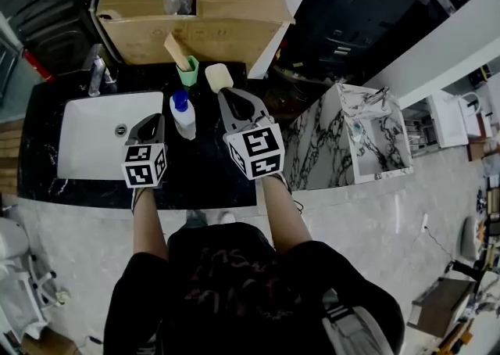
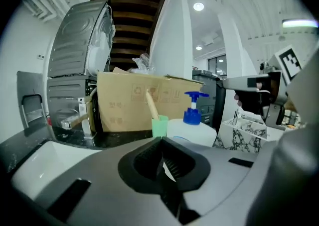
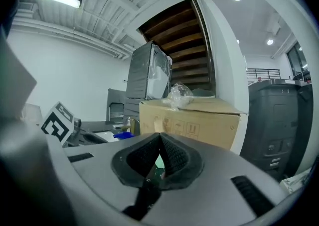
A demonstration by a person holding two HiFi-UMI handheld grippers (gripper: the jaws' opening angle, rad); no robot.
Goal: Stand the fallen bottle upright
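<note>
The white bottle (image 1: 183, 117) with a blue pump stands upright on the black counter (image 1: 203, 173), just right of the sink. In the left gripper view the bottle (image 2: 192, 130) rises just beyond the jaws. My left gripper (image 1: 148, 120) hovers to its left over the sink's edge, and my right gripper (image 1: 229, 95) is to its right; neither touches it. Both the left gripper (image 2: 160, 143) and the right gripper (image 3: 159, 140) are shut, with nothing held between the pads. The right gripper's view shows only the blue pump top (image 3: 122, 135).
A white sink (image 1: 86, 134) with a faucet (image 1: 98, 72) fills the counter's left. A green cup (image 1: 187, 72) with a wooden stick and a cream block (image 1: 219, 77) stand behind the bottle. A cardboard box (image 1: 195, 1) sits at the back, a marble cabinet (image 1: 344, 138) to the right.
</note>
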